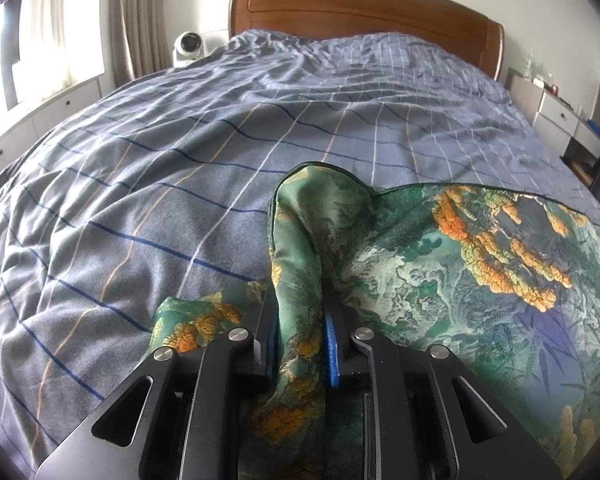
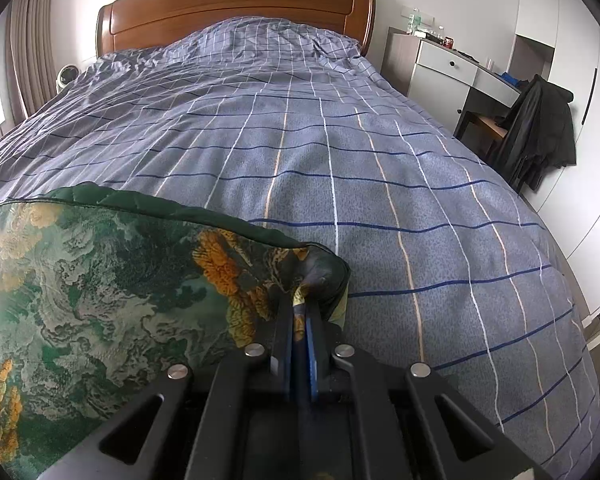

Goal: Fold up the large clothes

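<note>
Green garment (image 1: 440,272), a silky printed cloth with orange and pale cloud-like patterns, is lying on the near end of the bed, spread over the blue checked duvet (image 1: 180,200) far from the wooden headboard (image 1: 360,12). Its dark-piped edge is running across the side facing the headboard, and the cloth between the two grippers is sagging a little.

Left gripper (image 1: 298,312) is holding a thick bunched fold of the garment's edge between its blue-padded fingers (image 1: 331,344); the jaws are standing a little apart around that roll, which is rising in a hump toward the headboard and trailing back over the gripper's body. A further scrap of the same cloth is lying just left of this gripper.

Right gripper (image 2: 300,320) is pinching the garment's other corner (image 2: 320,276), its jaws nearly together with only a thin layer of fabric between the blue pads (image 2: 311,344); the corner is puckering just beyond the tips.

Beside the headboard, on the window side, a small white fan (image 1: 187,46) is standing next to the curtain (image 1: 134,20). On the opposite side of the headboard a white drawer unit (image 2: 440,68) is standing, and a dark jacket (image 2: 540,128) is hanging over a chair beyond it
</note>
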A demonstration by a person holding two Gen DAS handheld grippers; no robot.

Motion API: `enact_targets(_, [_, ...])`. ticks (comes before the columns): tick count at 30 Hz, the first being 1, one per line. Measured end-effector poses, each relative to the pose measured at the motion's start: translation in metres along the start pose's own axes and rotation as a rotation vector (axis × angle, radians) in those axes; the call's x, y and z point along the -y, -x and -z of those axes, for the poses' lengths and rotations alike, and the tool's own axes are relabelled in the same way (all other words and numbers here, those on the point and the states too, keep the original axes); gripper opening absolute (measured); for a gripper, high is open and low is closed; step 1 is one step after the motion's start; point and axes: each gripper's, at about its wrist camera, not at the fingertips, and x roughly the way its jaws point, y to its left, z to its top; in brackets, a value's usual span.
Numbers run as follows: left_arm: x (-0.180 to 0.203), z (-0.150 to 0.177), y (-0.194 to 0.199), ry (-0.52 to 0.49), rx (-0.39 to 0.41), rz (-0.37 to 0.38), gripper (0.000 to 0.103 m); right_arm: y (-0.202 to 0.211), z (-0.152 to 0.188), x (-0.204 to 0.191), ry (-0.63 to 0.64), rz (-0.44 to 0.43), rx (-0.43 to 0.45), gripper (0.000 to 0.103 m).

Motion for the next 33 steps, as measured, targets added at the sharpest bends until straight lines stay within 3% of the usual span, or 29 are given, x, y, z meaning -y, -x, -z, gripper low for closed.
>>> enact_targets(6, [-0.005,0.0,0.0,0.045,0.014,0.009,0.035,0.0,0.0,0.0,0.0,0.0,0.0,0.007])
enact_targets(23, [-0.008,-0.001,-0.001,0.073,0.007,0.009,0.052,-0.001,0.0,0.001,-0.001,-0.004,-0.004,0.008])
enact_targets(29, [-0.01,-0.009,0.001,0.092,-0.043,-0.021,0.077,0.005,-0.007,0.006,-0.014,-0.034,-0.026,0.009])
enact_targets(31, [-0.011,-0.015,0.004,0.098,-0.068,-0.027,0.087,0.009,-0.013,0.012,-0.033,-0.054,-0.039,0.013])
enact_targets(32, [-0.012,-0.018,0.006,0.102,-0.073,-0.021,0.089,0.013,-0.016,0.017,-0.047,-0.067,-0.045,0.024])
enact_targets(33, [-0.013,-0.021,0.01,0.11,-0.074,-0.006,0.091,0.016,-0.018,0.021,-0.06,-0.066,-0.05,0.043])
